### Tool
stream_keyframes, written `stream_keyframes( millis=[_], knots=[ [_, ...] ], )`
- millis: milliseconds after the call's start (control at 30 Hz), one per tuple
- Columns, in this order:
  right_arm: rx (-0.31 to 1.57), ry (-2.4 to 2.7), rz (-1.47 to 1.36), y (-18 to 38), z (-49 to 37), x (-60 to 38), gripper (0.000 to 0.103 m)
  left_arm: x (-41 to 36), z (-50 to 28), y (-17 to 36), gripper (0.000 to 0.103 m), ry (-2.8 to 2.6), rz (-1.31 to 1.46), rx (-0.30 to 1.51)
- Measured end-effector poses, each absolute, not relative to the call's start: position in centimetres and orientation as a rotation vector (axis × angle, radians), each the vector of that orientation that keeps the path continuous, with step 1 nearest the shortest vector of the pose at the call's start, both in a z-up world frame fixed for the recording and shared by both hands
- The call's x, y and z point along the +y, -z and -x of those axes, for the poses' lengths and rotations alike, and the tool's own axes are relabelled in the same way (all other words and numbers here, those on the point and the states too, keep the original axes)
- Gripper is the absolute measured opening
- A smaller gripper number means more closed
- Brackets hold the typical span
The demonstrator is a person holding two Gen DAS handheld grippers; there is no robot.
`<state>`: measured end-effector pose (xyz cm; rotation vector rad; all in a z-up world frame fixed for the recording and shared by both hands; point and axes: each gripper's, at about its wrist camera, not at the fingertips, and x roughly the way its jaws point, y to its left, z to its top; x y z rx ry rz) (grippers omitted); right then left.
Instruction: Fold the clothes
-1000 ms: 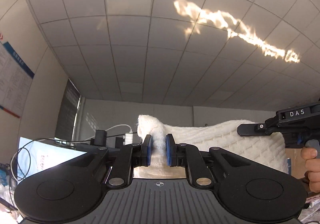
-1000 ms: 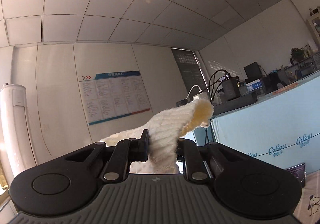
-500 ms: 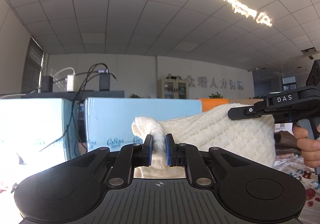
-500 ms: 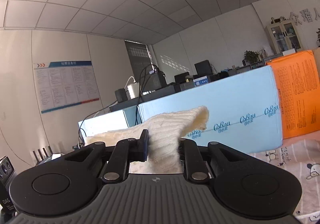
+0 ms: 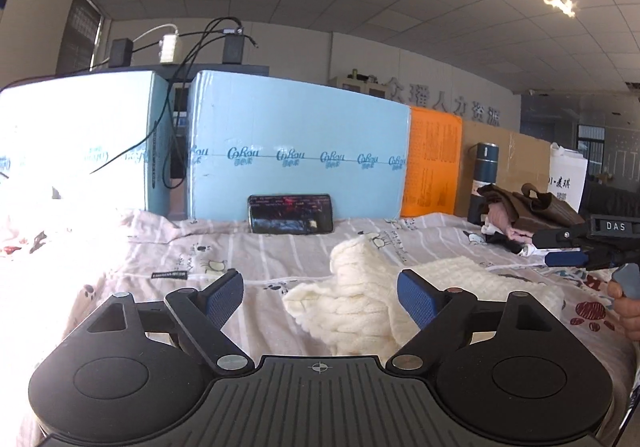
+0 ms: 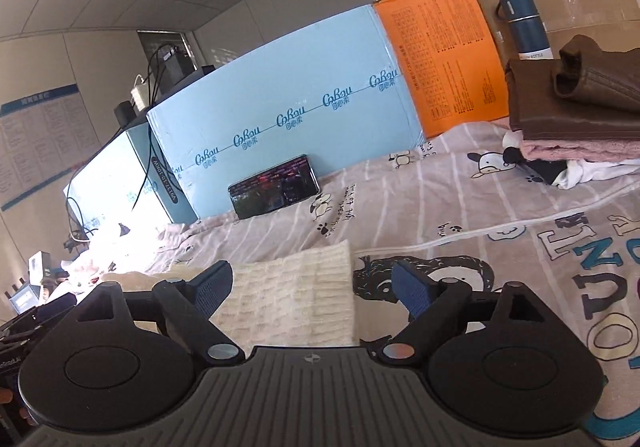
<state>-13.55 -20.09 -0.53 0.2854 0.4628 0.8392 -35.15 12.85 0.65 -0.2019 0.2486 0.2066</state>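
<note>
A cream knitted garment lies on the patterned bed sheet, bunched between and just ahead of my left gripper, which is open and empty. In the right wrist view the garment's flat ribbed end lies between the fingers of my right gripper, also open and empty. The right gripper also shows at the right edge of the left wrist view, just above the sheet.
A stack of folded clothes sits at the back right beside a dark blue bottle. A phone leans on blue foam boards. An orange board and cardboard stand behind.
Both grippers came down from holding the garment up in the air and opened. The garment now lies on the sheet.
</note>
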Motion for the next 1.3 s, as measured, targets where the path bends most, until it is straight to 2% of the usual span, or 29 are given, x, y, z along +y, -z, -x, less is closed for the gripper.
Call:
stream_keyframes(
  millis=[100,200,433,633,667,700,800,867,933,967,1033,1133,1300],
  knots=[
    [0.478,-0.849,-0.322,0.6,13.5,-21.3,0.093,14.9,36.6,0.2,0.087,-0.179,0.402,0.304],
    [0.57,-0.895,-0.34,0.5,12.5,-20.8,0.093,15.9,37.1,1.0,0.087,-0.138,0.543,0.332],
    [0.81,-0.936,-0.401,2.7,9.7,-17.7,0.093,13.8,34.0,2.0,0.087,-0.002,0.536,0.41],
    [0.831,-0.961,-0.396,2.8,9.4,-16.6,0.093,13.6,30.7,3.0,0.086,0.028,0.553,0.489],
    [0.837,-0.965,-0.396,2.8,9.4,-16.5,0.093,13.3,30.3,3.0,0.085,0.033,0.537,0.493],
    [0.841,-0.963,-0.391,2.7,9.4,-16.3,0.093,13.0,29.9,2.9,0.073,0.028,0.509,0.496],
    [0.859,-0.968,-0.37,2.5,9.8,-15.3,0.087,12.5,29.1,2.9,0.04,0.013,0.46,0.5],
    [0.852,-0.947,-0.351,2.2,10.0,-14.8,0.075,12.4,29.3,2.6,0.032,0.026,0.439,0.482],
    [0.842,-0.933,-0.358,1.9,10.0,-14.9,0.05,12.3,29.8,1.8,0.03,0.034,0.424,0.443],
    [0.837,-0.926,-0.362,1.7,10.0,-14.9,0.046,12.4,29.9,1.3,0.028,0.036,0.42,0.421],
    [0.815,-0.936,-0.386,1.1,9.9,-15.1,0.031,12.5,30.2,0.5,0.027,0.035,0.407,0.38],
    [0.748,-0.993,-0.431,-0.7,9.6,-15.2,0.021,12.6,29.8,-1.6,0.027,0.016,0.341,0.298],
    [0.618,-1.025,-0.446,-4.6,8.3,-13.3,0.018,13.0,27.6,-5.5,0.027,-0.005,0.175,0.142]
  ],
)
